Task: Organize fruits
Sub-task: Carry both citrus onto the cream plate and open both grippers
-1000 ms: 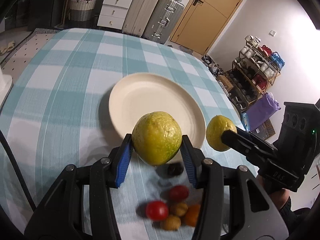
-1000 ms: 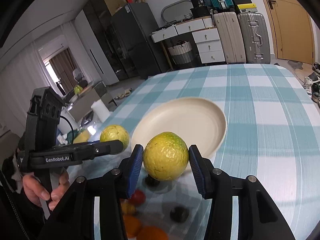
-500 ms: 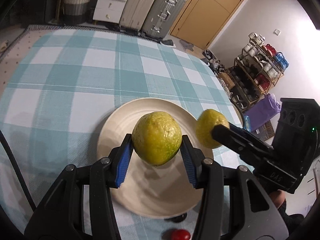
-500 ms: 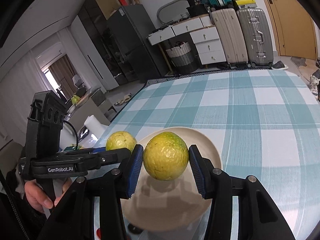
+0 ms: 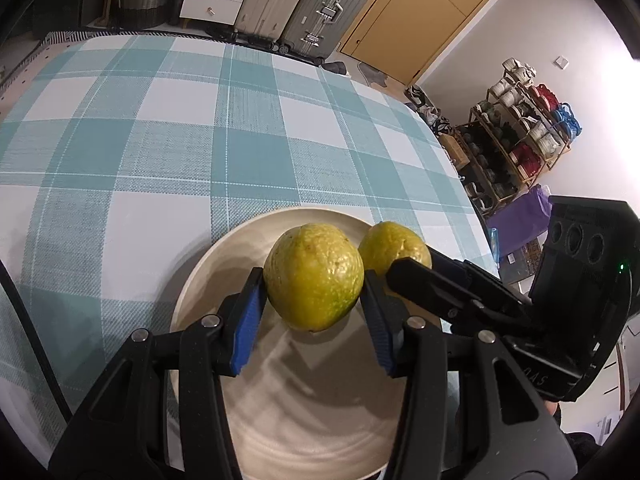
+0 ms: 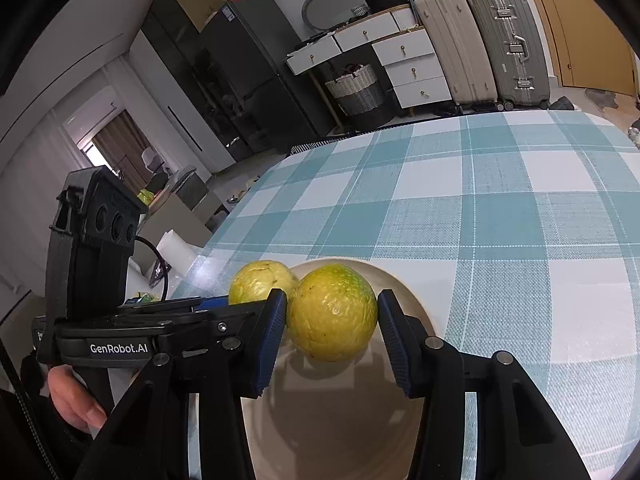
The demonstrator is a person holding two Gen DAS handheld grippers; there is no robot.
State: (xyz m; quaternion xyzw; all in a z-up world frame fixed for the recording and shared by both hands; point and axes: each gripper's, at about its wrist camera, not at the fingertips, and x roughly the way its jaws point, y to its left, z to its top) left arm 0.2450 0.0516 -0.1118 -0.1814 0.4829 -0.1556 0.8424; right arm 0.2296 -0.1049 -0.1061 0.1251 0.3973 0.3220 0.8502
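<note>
A tabletop (image 5: 160,152) in a teal and white checked cloth fills the upper half of both views. A round, smooth cream plate (image 5: 320,420) sits low in the middle. The left hand-held gripper (image 5: 314,312) squeezes a bumpy yellow-green egg-shaped fruit (image 5: 314,278), narrow end down. The right hand-held gripper (image 6: 332,328) squeezes a rounder bumpy yellow-green fruit (image 6: 332,318). Both fruits hang over the plate, just beside each other.

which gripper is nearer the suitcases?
Hard to call. Left gripper and right gripper, each holding a green fruit, sit side by side over the plate; suitcases stand beyond the table's far edge.
</note>
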